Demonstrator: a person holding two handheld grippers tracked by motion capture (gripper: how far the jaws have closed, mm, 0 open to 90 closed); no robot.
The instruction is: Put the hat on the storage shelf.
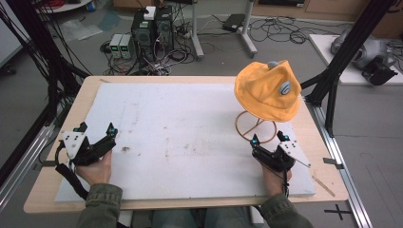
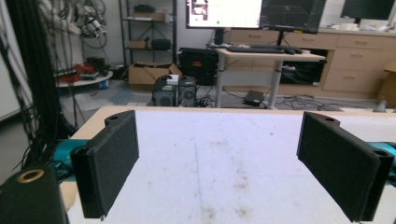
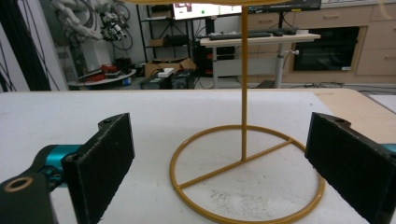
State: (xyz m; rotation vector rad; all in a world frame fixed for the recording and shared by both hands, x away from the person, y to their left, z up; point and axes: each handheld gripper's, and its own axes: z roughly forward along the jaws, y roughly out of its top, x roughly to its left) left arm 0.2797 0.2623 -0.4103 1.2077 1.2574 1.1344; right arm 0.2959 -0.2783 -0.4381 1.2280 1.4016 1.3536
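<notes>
A yellow bucket hat [image 1: 268,91] sits atop a gold wire stand [image 1: 257,128]. The right gripper [image 1: 270,138] rests just before the stand's ring base, jaws spread wide and empty. The left gripper [image 1: 97,128] lies well left of the stand, jaws likewise apart.

Bare white board [image 1: 190,137] left and centre, wire stand [image 3: 245,172] and yellow hat [image 1: 268,90] blocking the right

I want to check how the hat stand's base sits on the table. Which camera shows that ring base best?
The right gripper view: the gold ring base lies flat between the open jaws, crossbar and upright pole clear. The high view shows the base small and partly under the yellow hat. The left gripper view faces bare table.
</notes>
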